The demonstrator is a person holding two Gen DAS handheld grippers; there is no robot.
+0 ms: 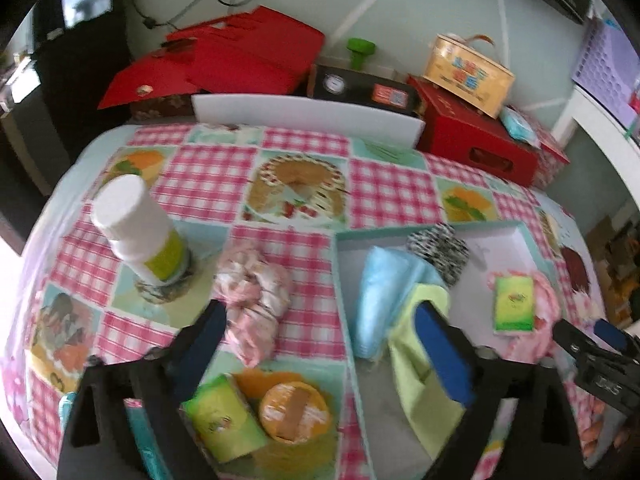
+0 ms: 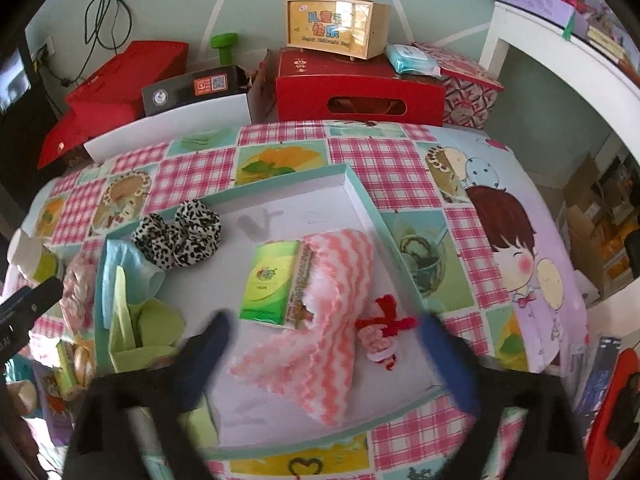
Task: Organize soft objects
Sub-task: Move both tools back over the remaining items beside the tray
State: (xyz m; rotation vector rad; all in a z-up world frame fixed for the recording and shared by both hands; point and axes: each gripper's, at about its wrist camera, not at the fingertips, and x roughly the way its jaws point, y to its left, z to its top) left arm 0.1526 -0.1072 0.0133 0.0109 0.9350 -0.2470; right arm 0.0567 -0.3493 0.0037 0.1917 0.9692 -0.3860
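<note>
Checked worktop [image 1: 304, 152]: both tools, left tool [image 1: 320, 344] and right tool [image 2: 324, 348], gape empty; next, pinch the pink scrunchie [image 1: 254, 300] squarely before lifting it right into the tray [image 1: 524, 236].

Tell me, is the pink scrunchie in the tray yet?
Not yet. The pink scrunchie lies on the tablecloth, outside the tray's rim.

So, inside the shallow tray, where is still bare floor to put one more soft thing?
Bare floor lies at the tray's far corner, beyond the green tissue pack and right of the leopard scrunchie. The left side is crowded with blue cloth and green cloth.
</note>
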